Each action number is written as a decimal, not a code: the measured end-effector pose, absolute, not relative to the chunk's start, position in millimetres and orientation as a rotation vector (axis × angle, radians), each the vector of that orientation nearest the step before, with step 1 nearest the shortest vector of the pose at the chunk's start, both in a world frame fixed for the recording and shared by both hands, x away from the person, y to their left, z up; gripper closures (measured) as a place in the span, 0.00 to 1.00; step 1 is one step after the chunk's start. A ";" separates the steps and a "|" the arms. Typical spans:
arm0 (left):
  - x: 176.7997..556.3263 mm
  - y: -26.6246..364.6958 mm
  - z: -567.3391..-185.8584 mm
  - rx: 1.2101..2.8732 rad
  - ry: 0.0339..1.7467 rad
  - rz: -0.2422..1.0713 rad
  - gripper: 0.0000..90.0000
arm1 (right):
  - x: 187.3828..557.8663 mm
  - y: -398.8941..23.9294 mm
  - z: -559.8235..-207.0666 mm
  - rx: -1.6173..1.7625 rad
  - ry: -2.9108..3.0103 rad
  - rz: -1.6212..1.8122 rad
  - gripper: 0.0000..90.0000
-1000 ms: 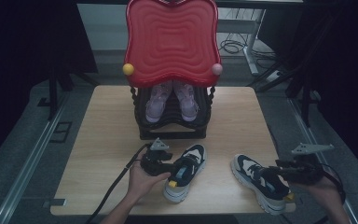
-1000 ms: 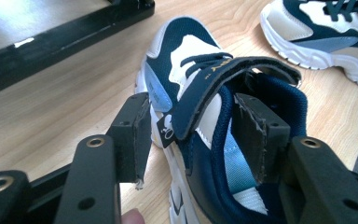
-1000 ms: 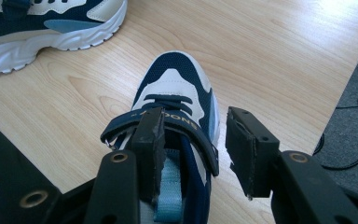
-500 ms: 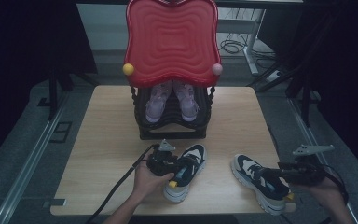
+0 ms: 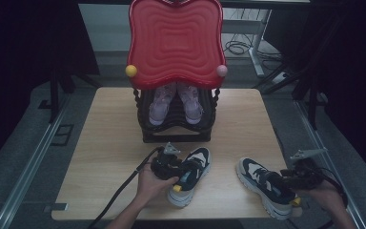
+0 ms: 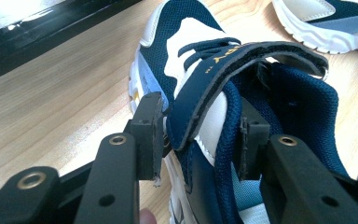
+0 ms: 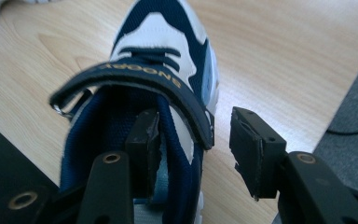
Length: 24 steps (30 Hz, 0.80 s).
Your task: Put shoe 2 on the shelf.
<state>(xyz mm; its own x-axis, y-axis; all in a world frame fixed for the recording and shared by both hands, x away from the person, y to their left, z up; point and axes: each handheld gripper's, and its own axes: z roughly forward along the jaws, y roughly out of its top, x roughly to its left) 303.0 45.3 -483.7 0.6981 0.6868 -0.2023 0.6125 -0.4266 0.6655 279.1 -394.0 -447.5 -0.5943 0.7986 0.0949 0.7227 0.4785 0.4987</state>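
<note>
Two navy-and-white sneakers sit at the near edge of the table (image 5: 100,143) — left shoe (image 5: 190,174) near 6 o'clock, right shoe (image 5: 267,186) near 5 o'clock, well apart. Left gripper (image 5: 169,164) comes in from the shoe's 9 o'clock side; its jaws have just been closing and now clamp the collar wall and strap (image 6: 242,60), one jaw outside, one inside the opening — grasping. Right gripper (image 7: 193,149) straddles the right shoe's collar from the heel end, inner jaw in the opening, outer jaw apart from the side wall, so unclenched; jaws have just been opening. Both shoes' long axes run heel-near to toe-far, toward the black rack (image 5: 176,129) at 12 o'clock. Right grip not yet made.
</note>
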 end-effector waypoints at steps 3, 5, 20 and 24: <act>304.3 45.1 -484.1 2.168 0.989 0.121 0.66 | 283.8 -392.3 -452.8 1.342 2.592 0.727 0.61; 304.4 44.8 -484.0 2.172 0.987 0.120 0.66 | 285.7 -391.5 -454.1 1.346 2.604 0.730 0.64; 304.6 43.4 -484.1 2.193 0.966 0.131 0.73 | 290.2 -383.3 -454.4 1.382 2.658 0.620 0.75; 304.2 43.2 -483.9 2.195 0.964 0.137 0.74 | 291.5 -381.8 -454.4 1.396 2.659 0.596 0.79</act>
<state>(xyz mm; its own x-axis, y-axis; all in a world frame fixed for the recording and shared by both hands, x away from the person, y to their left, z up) 304.2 43.2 -483.9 0.7139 0.6767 -0.1802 0.5995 -0.4577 0.6566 291.5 -381.8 -454.4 -0.5818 0.8062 0.1077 0.7750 0.5093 0.3742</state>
